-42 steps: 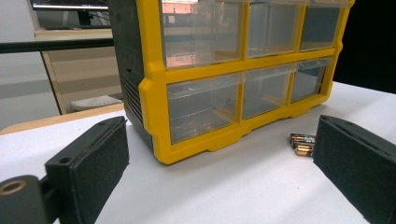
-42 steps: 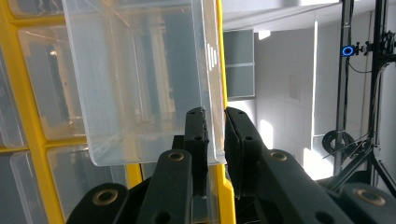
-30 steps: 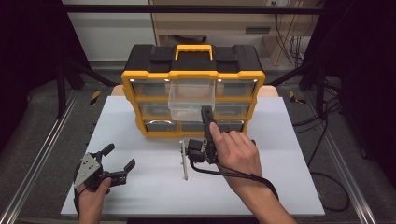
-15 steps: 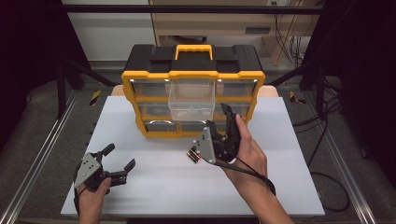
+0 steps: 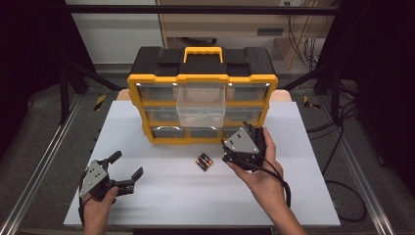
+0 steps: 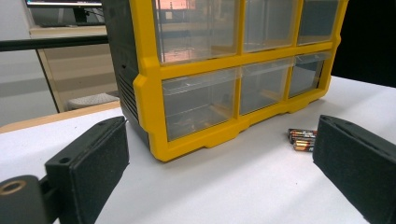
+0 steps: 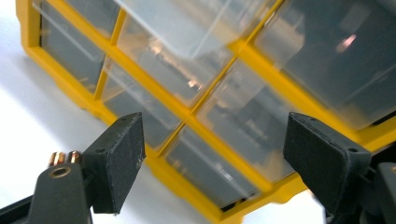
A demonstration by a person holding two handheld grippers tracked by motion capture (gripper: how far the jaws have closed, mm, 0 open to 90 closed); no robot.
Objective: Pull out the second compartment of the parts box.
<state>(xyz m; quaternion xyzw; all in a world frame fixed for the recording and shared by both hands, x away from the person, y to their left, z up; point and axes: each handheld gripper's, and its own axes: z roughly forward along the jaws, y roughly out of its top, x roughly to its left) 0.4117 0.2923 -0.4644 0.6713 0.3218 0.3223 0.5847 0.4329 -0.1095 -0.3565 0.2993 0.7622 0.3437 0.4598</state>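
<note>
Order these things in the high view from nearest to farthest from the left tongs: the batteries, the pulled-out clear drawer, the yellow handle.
1. Batteries: on the white table, right of the left tongs.
2. Pulled-out clear drawer: middle of the organizer's front, farther back.
3. Yellow handle: on the organizer's top, farthest.

Even overhead light falls on the white table (image 5: 161, 205), which shows bright while the surroundings sink into near black. Shadows under the yellow organizer (image 5: 201, 105) are soft and short. Its clear drawer fronts catch pale and reddish reflections. The right gripper view is tilted and slightly blurred, and the near black tongs look soft in both gripper views.
</note>
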